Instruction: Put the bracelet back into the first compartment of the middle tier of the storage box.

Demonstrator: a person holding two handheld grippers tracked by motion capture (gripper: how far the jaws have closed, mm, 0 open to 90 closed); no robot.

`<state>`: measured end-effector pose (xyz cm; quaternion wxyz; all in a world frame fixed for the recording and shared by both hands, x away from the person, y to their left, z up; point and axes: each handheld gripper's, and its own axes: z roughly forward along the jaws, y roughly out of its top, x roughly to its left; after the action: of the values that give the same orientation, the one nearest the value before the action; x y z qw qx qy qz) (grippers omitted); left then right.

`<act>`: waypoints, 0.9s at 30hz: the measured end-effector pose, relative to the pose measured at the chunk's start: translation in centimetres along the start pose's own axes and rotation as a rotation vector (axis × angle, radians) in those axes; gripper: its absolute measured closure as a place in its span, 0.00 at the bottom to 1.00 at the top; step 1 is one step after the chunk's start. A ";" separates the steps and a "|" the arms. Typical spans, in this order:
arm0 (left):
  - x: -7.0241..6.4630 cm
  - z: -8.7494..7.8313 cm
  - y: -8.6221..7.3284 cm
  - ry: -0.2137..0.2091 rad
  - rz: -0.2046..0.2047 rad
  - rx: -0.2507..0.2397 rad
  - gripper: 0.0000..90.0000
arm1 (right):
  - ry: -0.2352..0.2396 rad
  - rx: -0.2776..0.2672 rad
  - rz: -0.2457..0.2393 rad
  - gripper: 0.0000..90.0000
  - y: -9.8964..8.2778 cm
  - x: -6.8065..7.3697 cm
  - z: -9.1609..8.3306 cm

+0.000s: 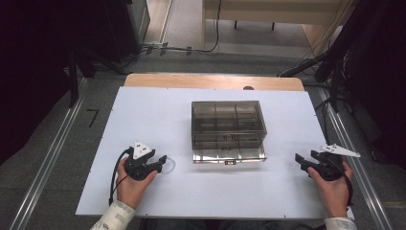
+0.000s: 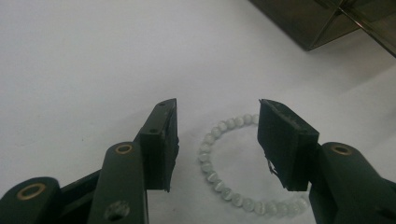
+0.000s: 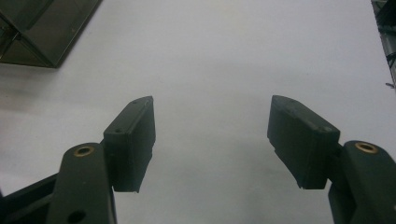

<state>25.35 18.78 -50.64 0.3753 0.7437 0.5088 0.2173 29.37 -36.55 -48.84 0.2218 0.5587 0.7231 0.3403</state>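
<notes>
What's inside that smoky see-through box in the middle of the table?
The box shows dividers forming compartments and a drawer at its front, with nothing clearly visible in them; its dark tint could hide small items. The bead bracelet lies outside, on the table.

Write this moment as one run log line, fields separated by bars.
left gripper: open over bead bracelet | right gripper: open, nothing between fingers | drawer box: bottom drawer pulled out

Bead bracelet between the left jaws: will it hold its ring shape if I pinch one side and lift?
Probably not. The bead bracelet is a loop of small strung beads, so it would likely sag into a hanging loop. The rounded, glossy beads may slip on the left gripper pads, and a push would likely slide or deform it.
</notes>
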 end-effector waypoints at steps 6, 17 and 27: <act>0.2 0.1 0.0 0.014 -0.002 0.007 0.61 | 0.000 0.004 -0.002 0.34 0.0 0.0 0.0; 0.4 0.4 0.0 0.024 -0.004 0.017 0.71 | -0.002 0.003 -0.003 0.35 0.0 0.0 0.0; 0.5 0.6 0.0 0.019 -0.004 0.036 0.80 | -0.003 0.005 -0.003 0.35 0.0 0.0 0.0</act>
<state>25.95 19.04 -51.08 0.3574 0.7473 0.5176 0.2141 29.38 -36.52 -48.89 0.2220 0.5588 0.7244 0.3372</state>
